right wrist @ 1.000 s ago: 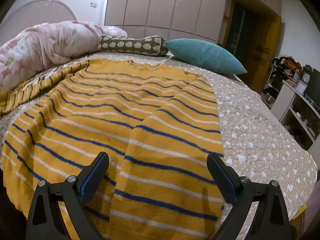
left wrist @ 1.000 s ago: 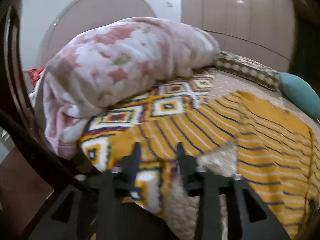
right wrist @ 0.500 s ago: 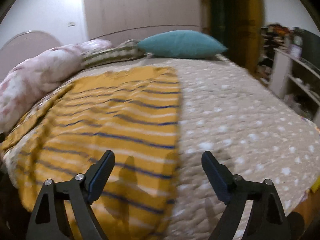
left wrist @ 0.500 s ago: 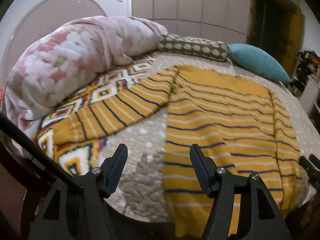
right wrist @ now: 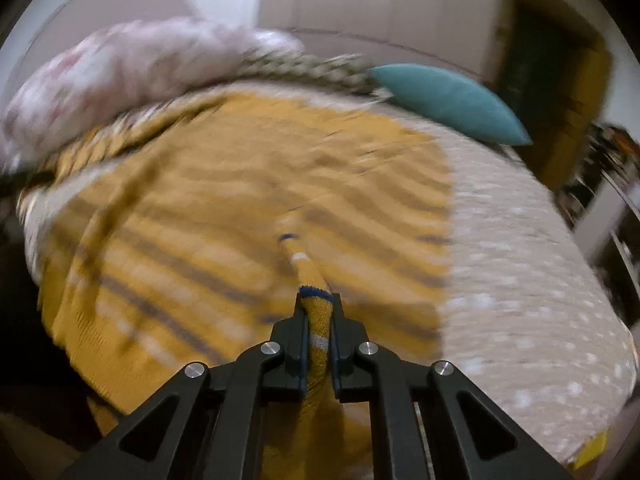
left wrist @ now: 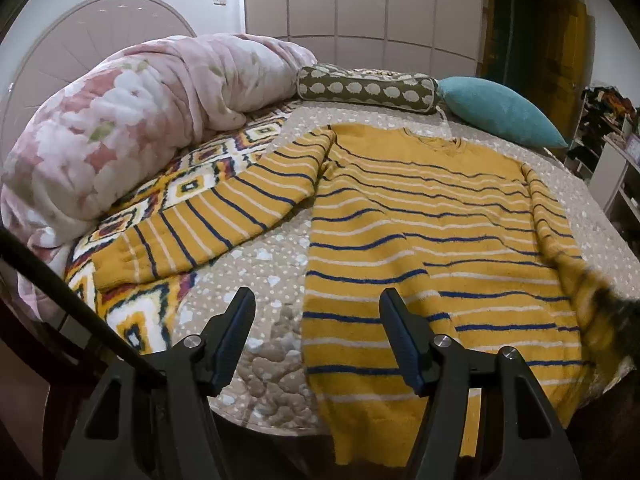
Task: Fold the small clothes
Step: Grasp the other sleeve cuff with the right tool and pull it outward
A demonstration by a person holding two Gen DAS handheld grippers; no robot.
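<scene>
**A:** What did we record nearest the cameras?

**B:** On the right wrist view, the right gripper (right wrist: 318,312) had just closed, and its jaws were clamped on a raised fold of the striped sweater (right wrist: 256,216). The pinched knit stood up between the pads and ran forward from them as a ridge. On the left wrist view, the left gripper (left wrist: 316,334) stood partly open with nothing between its jaws; we saw its fingers (left wrist: 236,332) poised above the near edge of the bed (left wrist: 260,276), one over the dotted bedspread and one over the sweater's hem.

**A:** And the garment itself?

**B:** The sweater (left wrist: 432,240) lay flat, front up, on the bedspread, hem toward us and neckline away. One sleeve was spread out sideways onto a patterned blanket (left wrist: 192,168); the other lay folded along the body's far side.

**A:** Farther back?

**B:** We noted a bunched pink floral duvet (left wrist: 140,120) beside the blanket, then a spotted bolster (left wrist: 368,88) touching a teal cushion (left wrist: 500,114), and wardrobe doors (left wrist: 360,4) behind. The right view was blurred.
</scene>
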